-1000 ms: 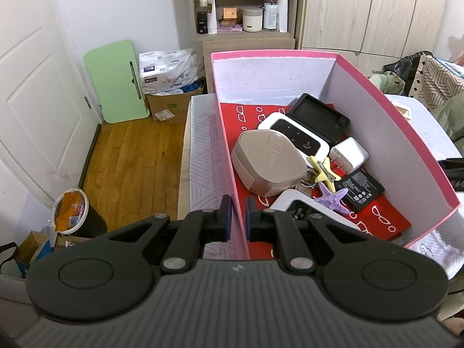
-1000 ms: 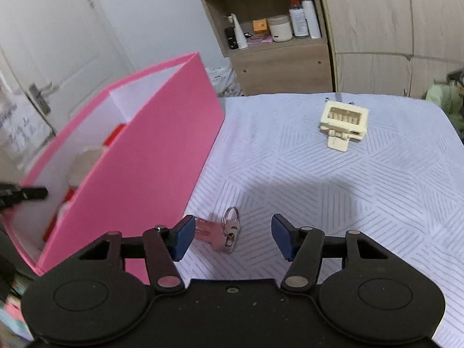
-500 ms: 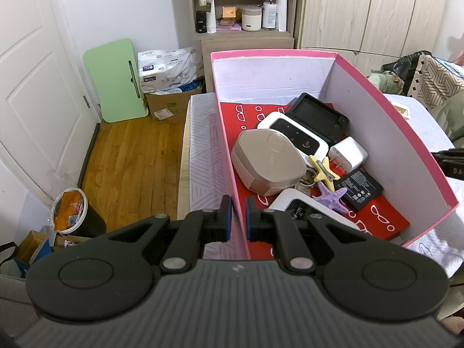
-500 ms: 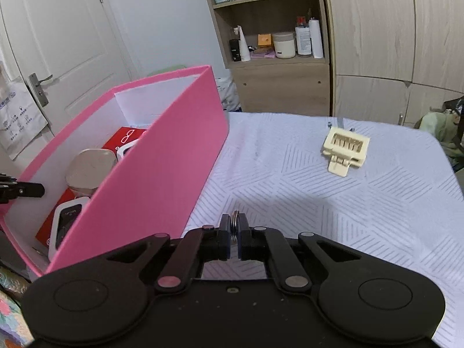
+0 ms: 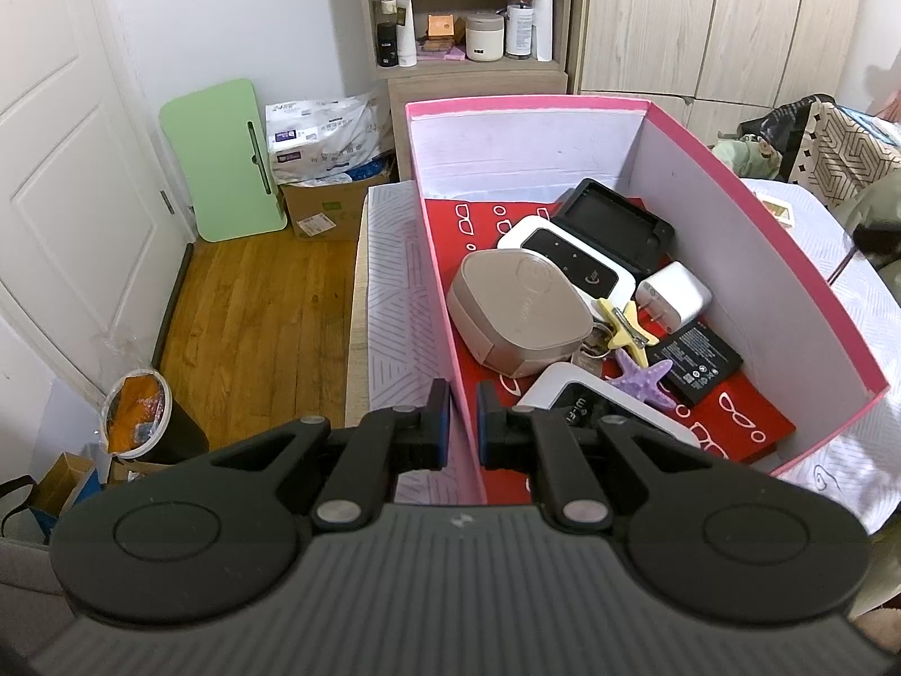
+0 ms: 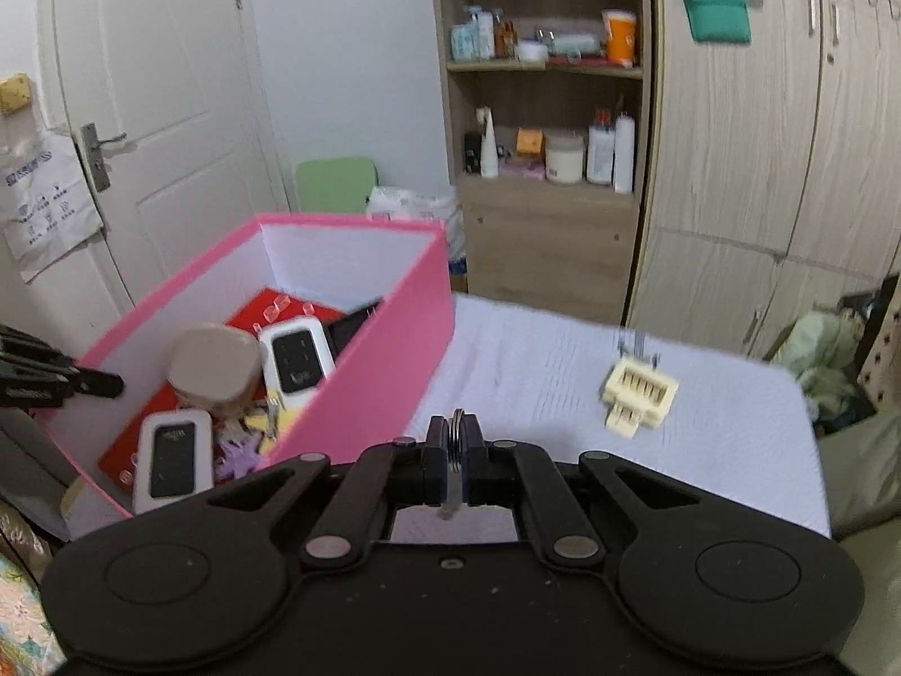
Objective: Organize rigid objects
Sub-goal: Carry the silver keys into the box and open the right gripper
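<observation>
Little can be read in this bedroom. Inside the pink box (image 5: 749, 236), the near white device (image 5: 597, 405) shows the letters "Wi-Fi" on its dark screen, partly hidden behind a gripper finger. The black battery (image 5: 695, 363) at the box's right carries white print too small to make out. On the floor to the left, the white package (image 5: 326, 135) bears dark labels, illegible from here.

far: wooden shelf unit (image 5: 470, 11) with bottles and jars | far right: wardrobe doors (image 5: 715, 17) | left: white door (image 5: 62, 180), green board (image 5: 225, 160) against wall, cardboard box (image 5: 324, 208) | near left: bin (image 5: 138, 417) on wood floor (image 5: 253, 310)
</observation>
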### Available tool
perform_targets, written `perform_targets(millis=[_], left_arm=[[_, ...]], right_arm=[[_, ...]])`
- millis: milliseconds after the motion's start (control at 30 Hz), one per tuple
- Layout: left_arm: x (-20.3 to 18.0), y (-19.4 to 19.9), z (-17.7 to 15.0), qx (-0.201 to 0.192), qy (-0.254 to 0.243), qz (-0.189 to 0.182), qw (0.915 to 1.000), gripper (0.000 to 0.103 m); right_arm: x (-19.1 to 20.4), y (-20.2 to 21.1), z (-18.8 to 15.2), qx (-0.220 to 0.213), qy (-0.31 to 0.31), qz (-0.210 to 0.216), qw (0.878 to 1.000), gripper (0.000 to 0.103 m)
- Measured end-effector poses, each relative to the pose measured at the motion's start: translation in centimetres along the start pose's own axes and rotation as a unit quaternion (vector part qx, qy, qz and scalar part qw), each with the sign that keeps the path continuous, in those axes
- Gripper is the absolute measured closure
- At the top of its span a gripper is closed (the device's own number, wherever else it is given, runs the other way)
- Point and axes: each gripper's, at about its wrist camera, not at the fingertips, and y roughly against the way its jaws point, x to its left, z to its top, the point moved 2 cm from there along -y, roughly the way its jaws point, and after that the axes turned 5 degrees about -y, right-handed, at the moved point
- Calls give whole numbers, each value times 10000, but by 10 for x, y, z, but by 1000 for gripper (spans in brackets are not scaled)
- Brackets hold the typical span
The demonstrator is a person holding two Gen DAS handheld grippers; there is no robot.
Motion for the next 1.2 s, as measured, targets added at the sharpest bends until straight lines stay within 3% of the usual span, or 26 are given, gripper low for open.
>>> perform_targets(millis=[100, 233, 500, 700, 1033, 1133, 1200], left_arm=[[0, 0, 0, -17, 25, -7, 10000, 94], [1, 1, 0, -24, 49, -29, 10000, 94], [2, 1, 0, -32, 54, -43, 10000, 94], [2, 2, 0, -39, 56, -53, 10000, 94], [2, 2, 0, -54, 49, -54, 10000, 94], [2, 2, 0, -56, 48, -55, 10000, 94], [2, 2, -1, -61, 45, -50, 10000, 94]], right_arm=[[10, 18, 12, -233, 128, 140, 9995, 97], [25, 37, 23, -410, 281, 652, 9966, 97], [57, 42, 24, -316, 409, 1641, 9851, 97], [72, 23, 16, 4, 546, 1827, 9816, 97], [70, -24, 0, 690, 310, 1760, 9815, 96], [70, -29, -1, 718, 123, 1859, 9799, 91], [61, -27, 2, 675, -166, 1878, 9798, 71]])
